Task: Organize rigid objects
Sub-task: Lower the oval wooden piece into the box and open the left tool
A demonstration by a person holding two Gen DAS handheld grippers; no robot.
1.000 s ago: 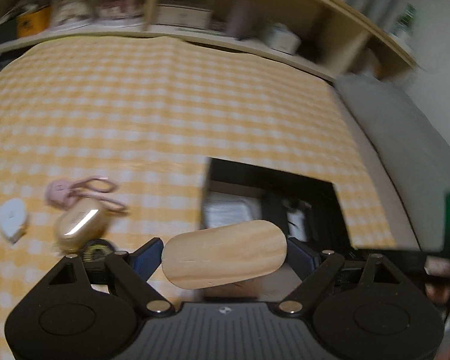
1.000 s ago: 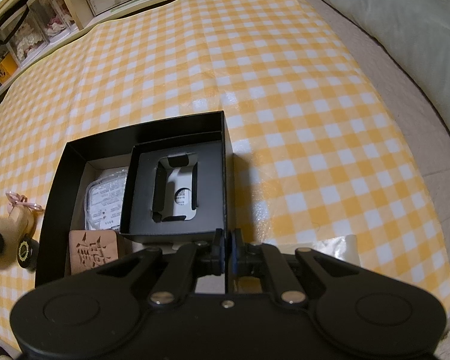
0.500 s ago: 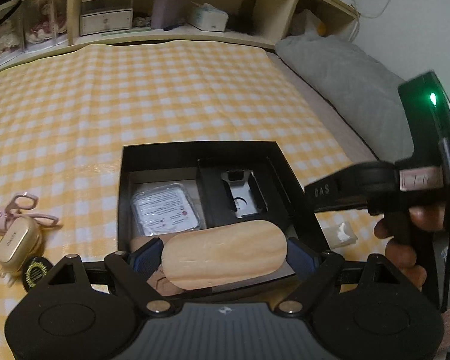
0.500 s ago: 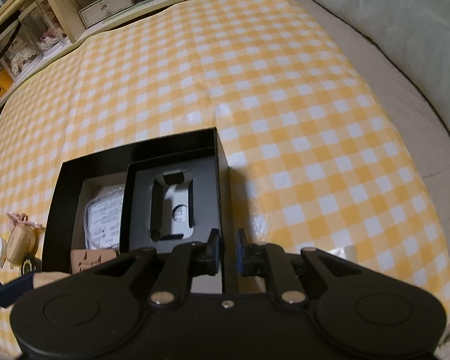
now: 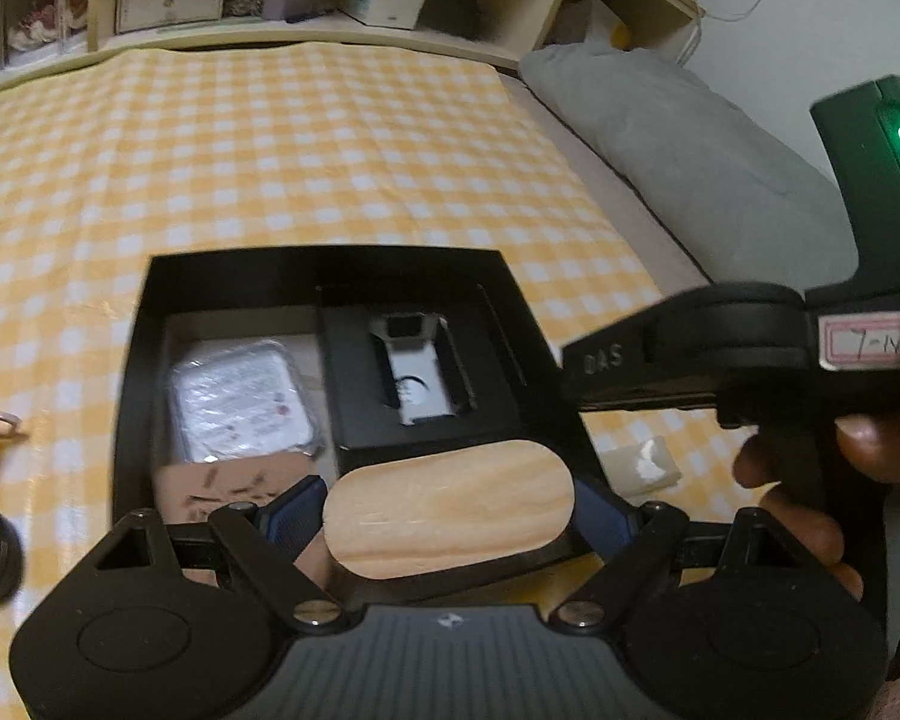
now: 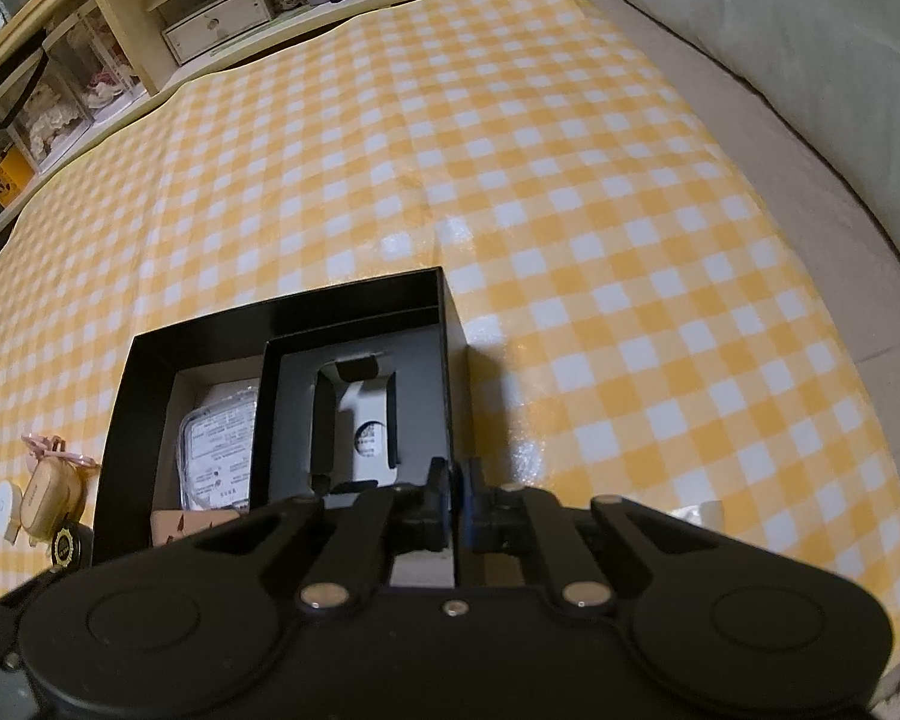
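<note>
Presently: yellow checked cloth [image 6: 510, 180] carries black box [image 6: 210, 324], open-topped | left gripper [image 5: 450, 504] spread wide, pads clamped on ends of wooden oval block [image 5: 450, 510], held above box's near edge | right gripper [image 6: 455, 495] pressed together, pinching box's right wall, pads on either side.

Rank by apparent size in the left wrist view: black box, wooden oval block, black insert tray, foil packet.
1. black box
2. wooden oval block, enlarged by nearness
3. black insert tray and foil packet look too alike to rank
</note>
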